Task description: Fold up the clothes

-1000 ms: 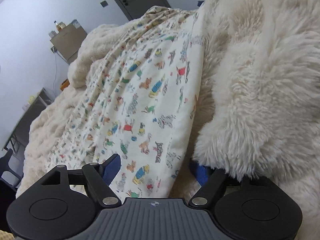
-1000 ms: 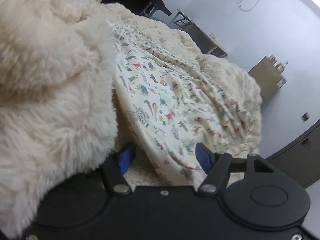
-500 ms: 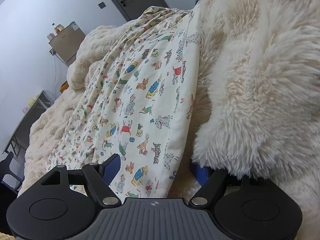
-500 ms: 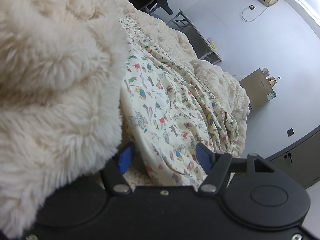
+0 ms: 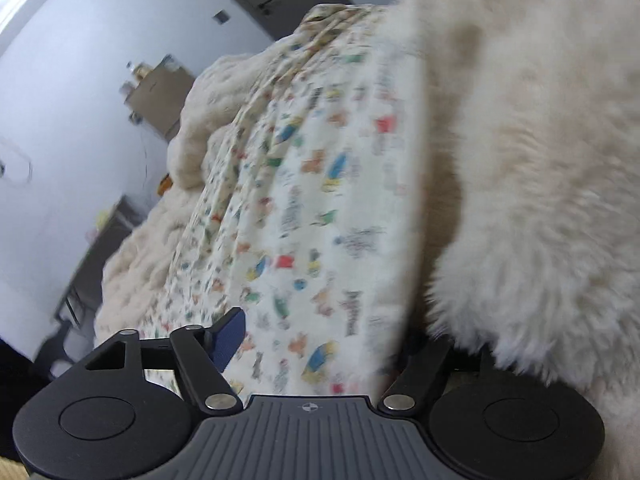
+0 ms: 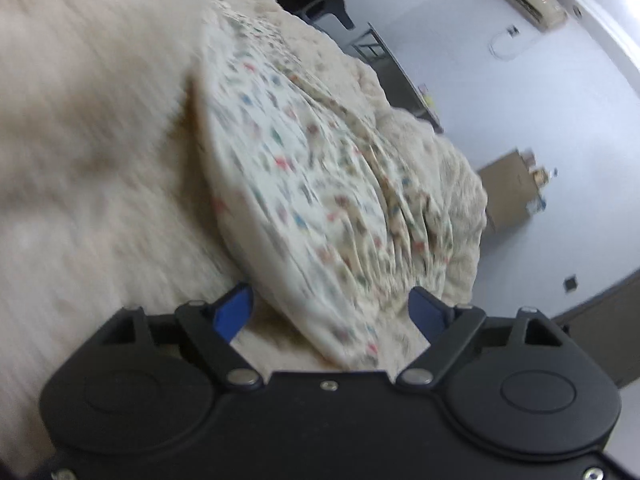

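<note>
A cream garment printed with small colourful animals lies spread over a fluffy cream blanket. My left gripper sits at the garment's near edge, its jaws closing with the cloth between them. Its left blue pad shows beside the cloth; the right finger is hidden behind the garment and the fluffy fold. In the right wrist view, the garment runs away from my right gripper. That gripper's jaws are opening, with both blue pads apart from the garment's edge lying between them. Both views are motion-blurred.
The fluffy blanket rises thick on the inner side of each gripper. A cardboard box stands by the white wall, also in the left wrist view. A dark table and a chair stand beyond the bed.
The left jaws have drawn closer together on the garment's edge. The right gripper has slid sideways clear of the overhanging fluffy fold, and its jaws have spread wider.
</note>
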`<act>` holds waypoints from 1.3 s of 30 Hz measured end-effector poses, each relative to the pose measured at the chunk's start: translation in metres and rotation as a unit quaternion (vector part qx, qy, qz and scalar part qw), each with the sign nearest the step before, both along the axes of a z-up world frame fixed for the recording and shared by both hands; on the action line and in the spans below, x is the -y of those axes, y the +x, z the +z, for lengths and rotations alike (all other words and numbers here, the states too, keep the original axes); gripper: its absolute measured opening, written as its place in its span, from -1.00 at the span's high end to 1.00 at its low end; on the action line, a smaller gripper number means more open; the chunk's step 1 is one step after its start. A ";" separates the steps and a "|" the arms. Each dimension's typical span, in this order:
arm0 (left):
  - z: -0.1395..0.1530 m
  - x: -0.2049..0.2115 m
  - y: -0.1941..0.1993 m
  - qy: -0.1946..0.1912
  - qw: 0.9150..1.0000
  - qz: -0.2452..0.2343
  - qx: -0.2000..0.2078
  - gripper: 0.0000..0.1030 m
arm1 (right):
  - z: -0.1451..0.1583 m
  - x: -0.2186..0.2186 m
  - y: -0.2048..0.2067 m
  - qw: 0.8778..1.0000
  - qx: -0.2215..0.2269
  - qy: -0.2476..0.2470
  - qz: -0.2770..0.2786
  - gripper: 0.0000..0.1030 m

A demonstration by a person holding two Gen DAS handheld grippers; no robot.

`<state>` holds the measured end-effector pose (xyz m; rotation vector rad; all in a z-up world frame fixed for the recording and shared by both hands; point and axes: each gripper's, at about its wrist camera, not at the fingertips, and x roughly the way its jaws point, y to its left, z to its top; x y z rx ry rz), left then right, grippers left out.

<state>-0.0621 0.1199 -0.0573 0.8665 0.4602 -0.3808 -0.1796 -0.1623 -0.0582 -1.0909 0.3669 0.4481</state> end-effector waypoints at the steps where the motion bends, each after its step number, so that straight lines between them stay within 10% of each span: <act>1: 0.002 0.003 -0.001 -0.005 1.000 -0.005 -0.002 -0.04 | -0.002 0.008 0.006 1.000 0.008 -0.011 -0.008 -0.57; 7: 0.009 0.011 -0.010 -0.028 0.999 -0.043 0.000 0.16 | -0.009 0.022 0.033 1.000 0.014 0.000 0.000 -0.32; 12: 0.008 0.009 -0.005 -0.042 0.999 -0.021 -0.005 0.54 | -0.023 0.012 0.040 0.999 -0.011 -0.004 0.033 0.71; 15: 0.009 0.006 -0.005 -0.044 0.999 -0.012 -0.010 0.77 | -0.017 0.015 0.041 0.999 -0.014 0.011 0.032 0.86; 27: 0.028 -0.019 0.002 -0.070 0.997 0.009 0.004 0.84 | 0.032 0.031 0.017 0.997 -0.045 0.056 0.036 0.96; 31: 0.023 -0.012 -0.002 -0.091 0.996 -0.021 0.006 0.37 | 0.010 0.032 0.012 0.998 -0.026 0.027 0.041 0.03; 33: 0.018 -0.003 -0.004 -0.095 0.995 -0.044 0.003 0.37 | -0.001 0.033 0.012 0.999 -0.016 0.006 0.045 0.03; 39: 0.026 -0.010 0.001 -0.134 0.989 -0.058 0.013 0.96 | -0.011 0.034 0.016 0.997 0.012 0.009 0.076 0.32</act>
